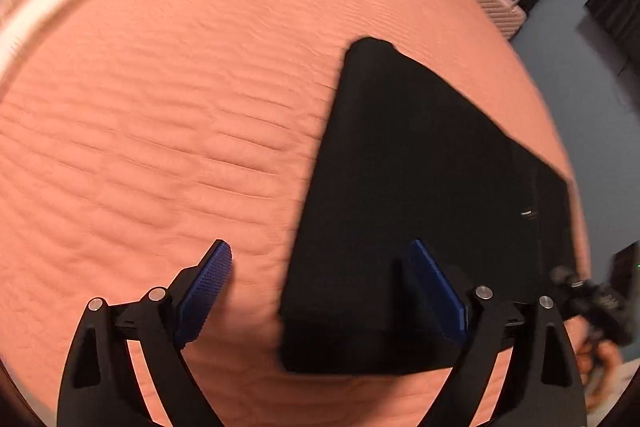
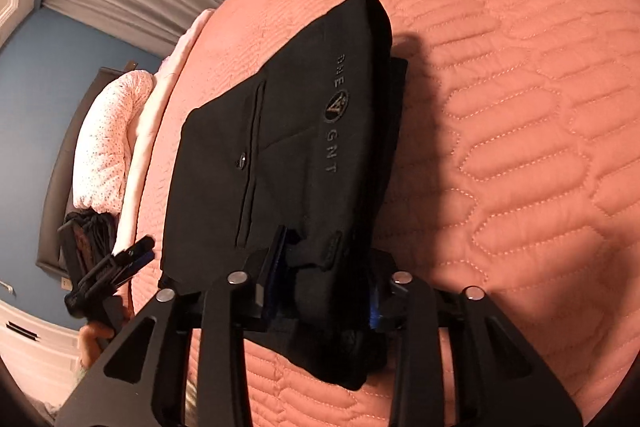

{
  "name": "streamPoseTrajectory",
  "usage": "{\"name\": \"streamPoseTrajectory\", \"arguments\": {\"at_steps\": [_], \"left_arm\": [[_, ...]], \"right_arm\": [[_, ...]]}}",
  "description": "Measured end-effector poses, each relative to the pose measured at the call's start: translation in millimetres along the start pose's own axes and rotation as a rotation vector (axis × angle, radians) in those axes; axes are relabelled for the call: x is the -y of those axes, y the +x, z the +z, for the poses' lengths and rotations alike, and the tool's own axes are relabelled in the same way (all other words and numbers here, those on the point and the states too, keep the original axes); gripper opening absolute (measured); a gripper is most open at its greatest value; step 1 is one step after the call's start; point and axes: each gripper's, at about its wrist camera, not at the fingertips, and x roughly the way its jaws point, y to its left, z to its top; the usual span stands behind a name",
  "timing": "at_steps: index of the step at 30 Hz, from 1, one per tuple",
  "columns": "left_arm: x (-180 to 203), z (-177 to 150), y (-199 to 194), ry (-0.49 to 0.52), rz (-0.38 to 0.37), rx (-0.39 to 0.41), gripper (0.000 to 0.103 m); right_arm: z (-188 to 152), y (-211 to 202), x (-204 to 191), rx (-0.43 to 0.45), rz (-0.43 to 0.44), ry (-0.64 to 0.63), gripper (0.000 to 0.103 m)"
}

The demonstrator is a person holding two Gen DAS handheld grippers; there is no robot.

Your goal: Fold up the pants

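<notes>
Left wrist view: the left hand-held gripper (image 1: 320,291) stands wide apart over the bed (image 1: 160,115), holding nothing; one blue pad hangs above the quilt, the other above the near end of the pants (image 1: 408,187), which lie flat as a dark folded slab on the right side of the bed. The cloth reads almost pure black here, so layers and seams are lost, and the picture is smeared with blur. At the right edge the other gripper and a bit of a hand are cut off. Right wrist view: the right hand-held gripper (image 2: 324,275) is partly closed around the thick near edge of the pants (image 2: 288,131), the bundle sitting between its pads; whether they truly pinch it I cannot tell, since the cloth hides the tips. A pocket, a button and grey lettering show. The fabric looks soft, limp and light, likely to sag and unfold if lifted at one corner, so the stacked edge seems the best hold. The left gripper (image 2: 132,259) shows small at the frame's left.
</notes>
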Motion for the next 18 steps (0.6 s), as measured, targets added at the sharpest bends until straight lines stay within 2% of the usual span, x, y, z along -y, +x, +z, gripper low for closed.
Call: {"name": "streamPoseTrajectory", "arguments": {"at_steps": [1, 3, 5, 6, 7, 8, 9, 14, 15, 16, 17, 18], "left_arm": [[0, 2, 14, -0.022, -0.089, -0.047, 0.089], [7, 0, 29, 0.000, -0.051, -0.032, 0.090], [23, -5, 34, 0.106, 0.041, -0.018, 0.087], [26, -8, 31, 0.132, 0.066, 0.000, 0.074], [25, -10, 25, 0.118, 0.058, 0.008, 0.065], [23, -12, 20, 0.103, 0.044, 0.009, 0.031], [22, -15, 11, 0.101, 0.010, 0.005, 0.017], [38, -57, -2, 0.122, -0.014, -0.063, 0.014], [37, -64, 2, 0.107, -0.008, -0.058, 0.022], [33, -66, 3, 0.085, 0.012, -0.036, 0.028], [30, -65, 6, 0.068, 0.038, -0.013, 0.041], [25, -62, 4, 0.051, 0.066, 0.008, 0.044]], "right_arm": [[0, 3, 0, 0.003, 0.004, 0.005, 0.036], [0, 6, -1, 0.013, 0.001, -0.007, 0.036], [3, 10, -9, 0.007, -0.025, -0.054, 0.031], [5, 8, -10, -0.005, -0.029, -0.073, 0.030], [8, 7, -16, -0.019, -0.028, -0.096, 0.028], [12, 6, -21, -0.025, -0.027, -0.115, 0.027], [17, 1, -28, -0.034, -0.018, -0.142, 0.027], [26, -26, -32, -0.053, -0.032, -0.208, 0.027], [22, -24, -23, -0.083, -0.066, -0.217, 0.028], [17, -17, -14, -0.123, -0.143, -0.234, 0.038], [11, -15, -9, -0.134, -0.210, -0.244, 0.051], [7, -24, -6, -0.099, -0.205, -0.231, 0.055]]}}
